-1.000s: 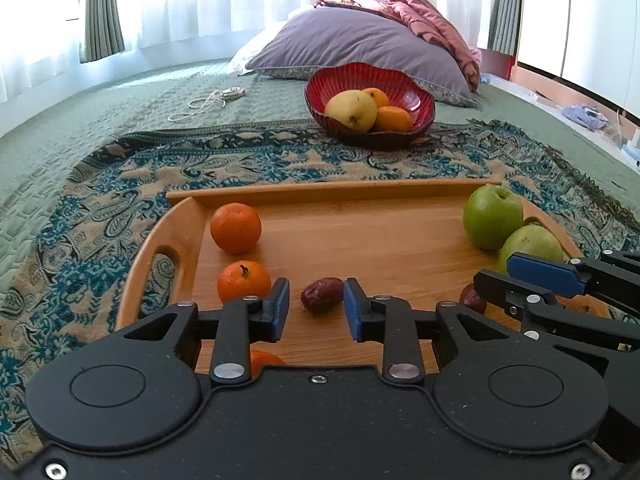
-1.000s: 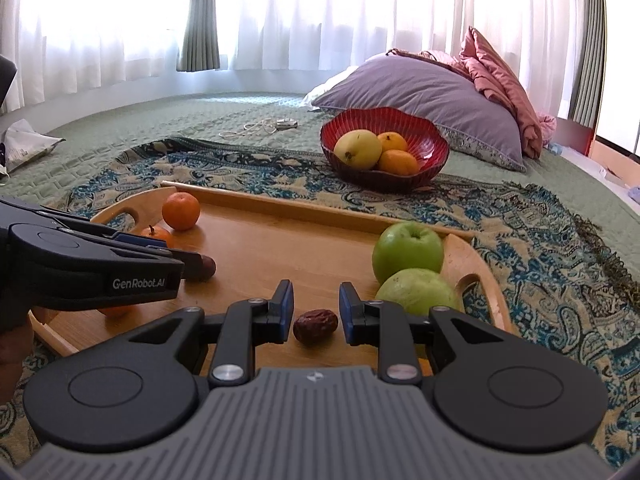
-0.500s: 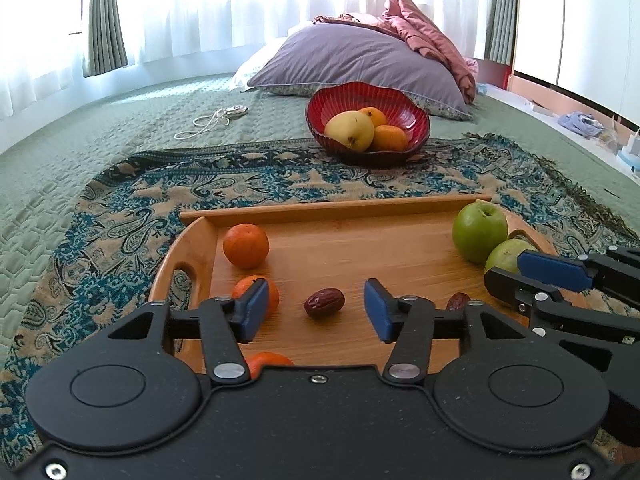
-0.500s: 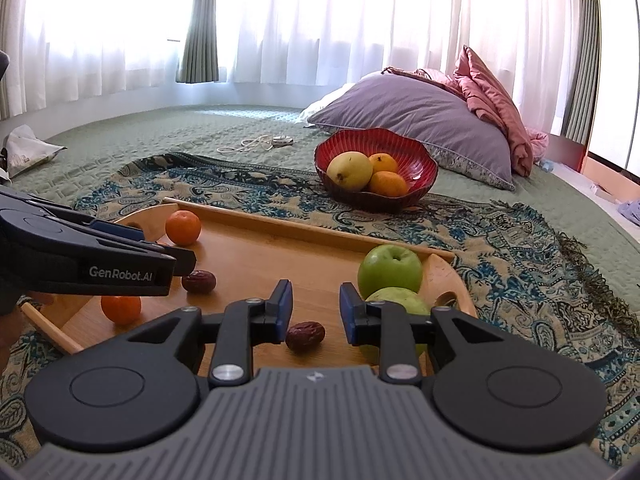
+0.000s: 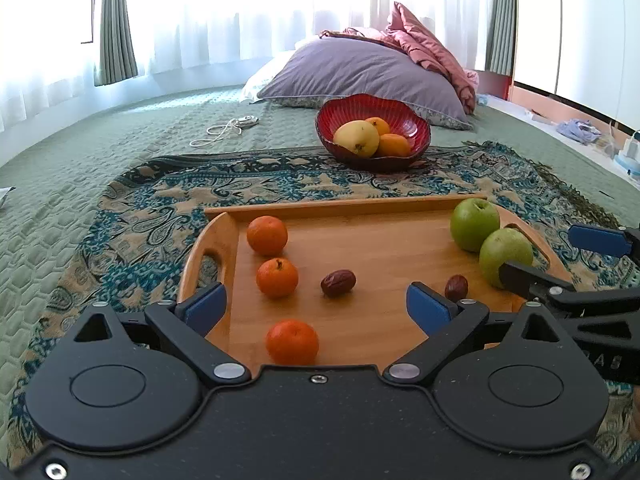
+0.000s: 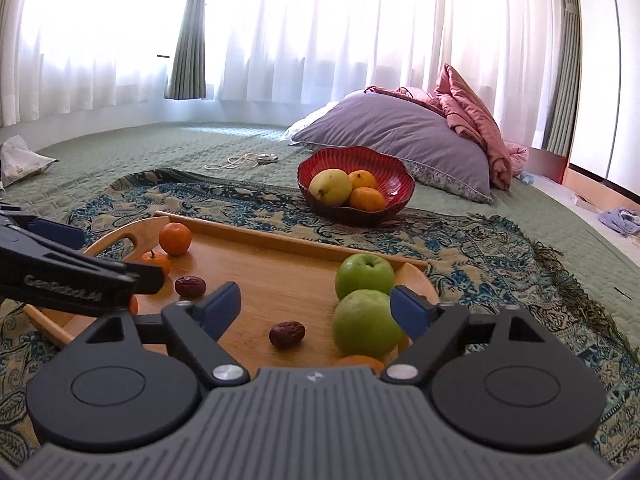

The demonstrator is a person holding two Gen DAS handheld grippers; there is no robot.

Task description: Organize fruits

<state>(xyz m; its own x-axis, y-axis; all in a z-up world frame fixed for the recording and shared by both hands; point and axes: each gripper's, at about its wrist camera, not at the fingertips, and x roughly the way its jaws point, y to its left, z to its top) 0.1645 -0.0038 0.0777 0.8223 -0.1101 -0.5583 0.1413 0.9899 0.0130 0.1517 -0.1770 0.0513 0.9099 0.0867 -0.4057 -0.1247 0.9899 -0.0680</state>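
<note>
A wooden tray [image 5: 384, 206] lies on a patterned throw. On it are three mandarins [image 5: 277, 278], two green apples [image 5: 475, 224] and two dark red dates, one in the middle [image 5: 338, 283] and one at the right [image 5: 456, 287]. My left gripper [image 5: 316, 307] is open and empty above the tray's near edge, behind the middle date. My right gripper [image 6: 316, 306] is open and empty; the right date [image 6: 287, 334] and the nearer apple [image 6: 366, 322] lie between its fingers, untouched. A red bowl [image 5: 372, 133] beyond the tray holds a yellow pear and two oranges.
A purple pillow [image 5: 360, 70] with a pink blanket lies behind the bowl. A white cable [image 5: 226, 130] lies on the green quilt at the left. A crumpled bag [image 6: 20, 160] sits far left. The right gripper shows at the left view's right edge [image 5: 592, 236].
Both grippers have opened wide and pulled back and up from the tray. Each date that was between the fingers now lies free on the tray.
</note>
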